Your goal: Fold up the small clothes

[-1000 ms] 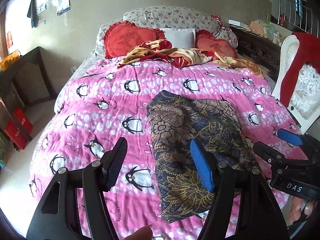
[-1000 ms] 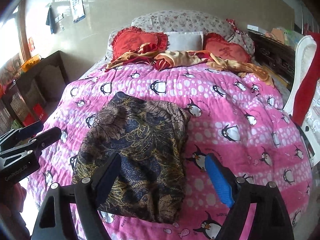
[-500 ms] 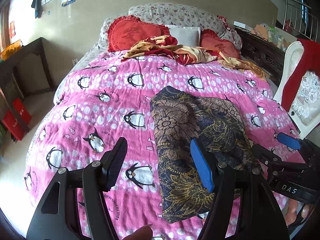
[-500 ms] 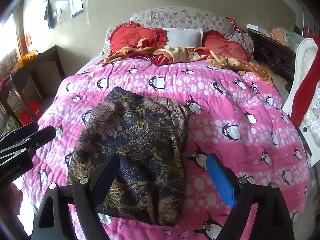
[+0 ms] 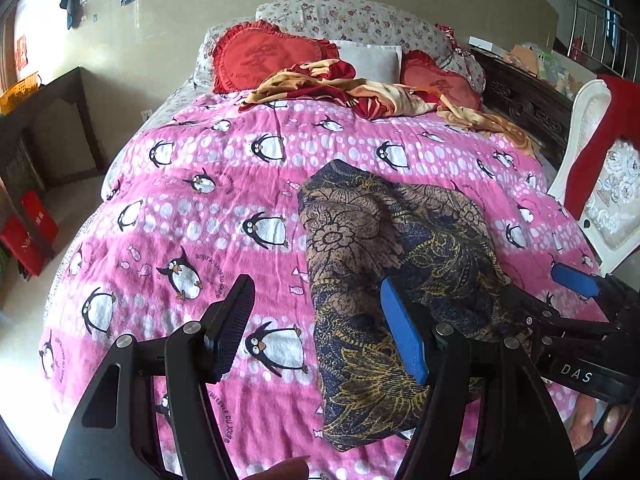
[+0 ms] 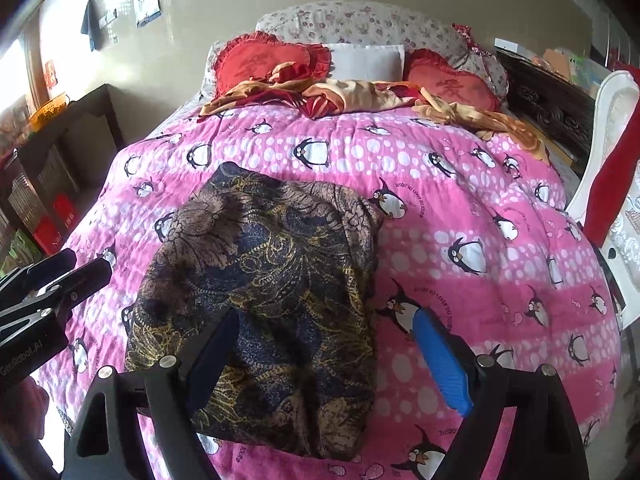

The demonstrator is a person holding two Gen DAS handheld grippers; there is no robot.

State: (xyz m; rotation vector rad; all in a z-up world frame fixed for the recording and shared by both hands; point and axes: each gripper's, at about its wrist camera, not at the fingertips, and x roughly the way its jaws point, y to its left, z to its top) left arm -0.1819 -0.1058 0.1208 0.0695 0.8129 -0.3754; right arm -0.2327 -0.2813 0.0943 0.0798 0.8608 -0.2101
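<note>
Lying near the penguin quilt's (image 5: 224,208) front edge, the folded floral garment (image 6: 272,288) looks thin, limp, light; pinch its near corners. Left gripper (image 5: 320,328) and right gripper (image 6: 332,356): jaws spread, empty.

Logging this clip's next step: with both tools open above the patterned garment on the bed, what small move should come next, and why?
Probably lower both tools to the near hem of the dark patterned garment and pinch it. The left tool and right tool are open and hold nothing, and the garment lies as a long, roughly folded panel on the pink penguin quilt, so another fold away from the cameras seems due.
</note>
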